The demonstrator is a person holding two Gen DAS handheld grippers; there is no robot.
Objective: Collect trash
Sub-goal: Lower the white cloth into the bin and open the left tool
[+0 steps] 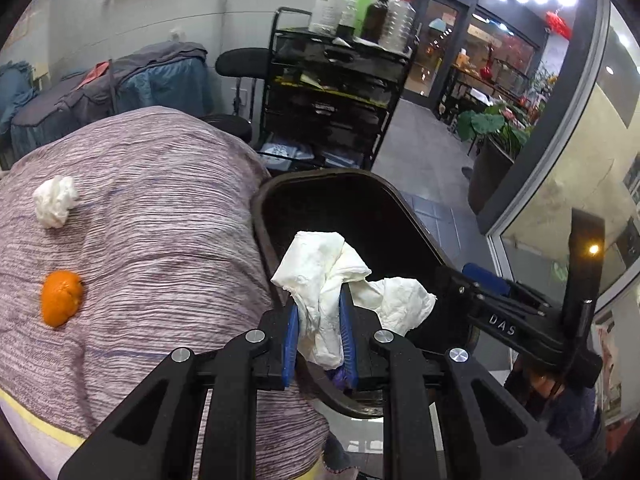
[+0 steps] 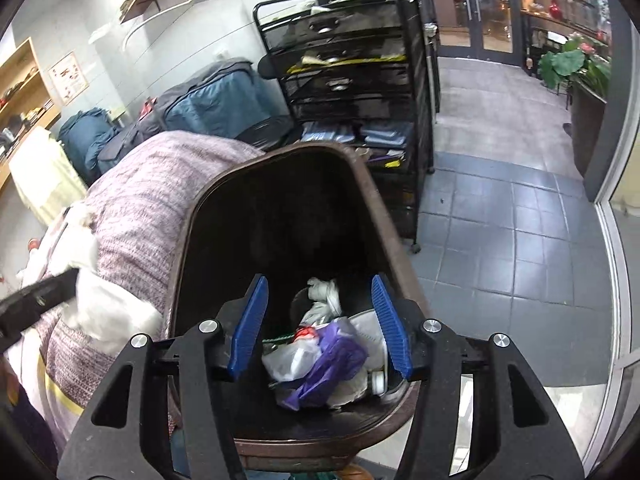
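My left gripper (image 1: 319,308) is shut on a crumpled white tissue (image 1: 320,264) and holds it over the rim of the dark brown trash bin (image 1: 280,196). On the purple striped bed cover, a white tissue ball (image 1: 55,201) and an orange peel (image 1: 62,298) lie to the left. My right gripper (image 2: 320,300) is open and empty over the bin (image 2: 200,216), above trash inside: a purple bag (image 2: 332,364), clear plastic (image 2: 288,360) and white paper (image 2: 322,294). The left gripper with its tissue (image 2: 108,312) shows at the left of the right wrist view.
A black drawer cart (image 1: 332,92) with bottles on top stands behind the bin. Blue and grey bedding (image 1: 120,88) is piled by the wall. Grey tiled floor (image 2: 500,240) lies to the right, with a glass wall and plants beyond.
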